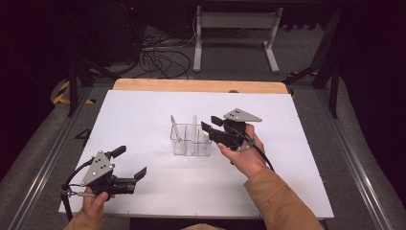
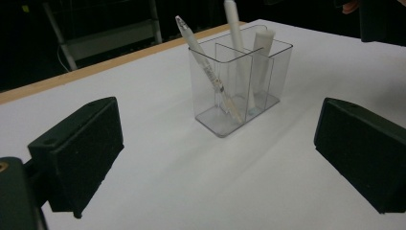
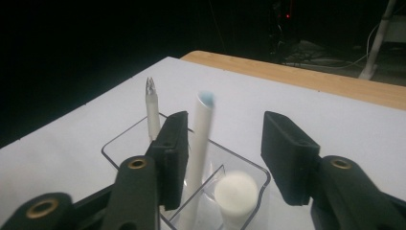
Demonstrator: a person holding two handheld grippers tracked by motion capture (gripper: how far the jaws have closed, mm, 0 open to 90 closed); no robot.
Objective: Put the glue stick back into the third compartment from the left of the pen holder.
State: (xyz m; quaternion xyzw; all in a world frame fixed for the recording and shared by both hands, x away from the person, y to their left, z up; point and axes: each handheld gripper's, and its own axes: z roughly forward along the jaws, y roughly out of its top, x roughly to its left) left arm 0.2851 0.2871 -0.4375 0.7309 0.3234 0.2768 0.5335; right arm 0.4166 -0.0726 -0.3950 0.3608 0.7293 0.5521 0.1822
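Note:
A clear plastic holder (image 1: 191,143) with divided compartments stands mid-table. In it lean a clear pen (image 2: 206,67), a slim white pen (image 2: 235,33) and a thick white stick (image 2: 262,50). My right gripper (image 1: 210,123) hovers open at the holder's right end. In the right gripper view (image 3: 230,153) the thick stick (image 3: 235,191) sits below the gap between the jaws. The white pen (image 3: 201,139), its tip blue, rises beside the left jaw. The clear pen (image 3: 152,110) is farther off. My left gripper (image 1: 130,162) is held open near the front left, facing the holder (image 2: 244,91), nothing between its jaws (image 2: 220,158).
A white sheet (image 1: 143,110) covers the table, with a wooden edge (image 1: 201,86) along the far side. Beyond it are a white table frame (image 1: 234,33) and loose cables (image 1: 163,60) on the floor. Dark stands flank both sides.

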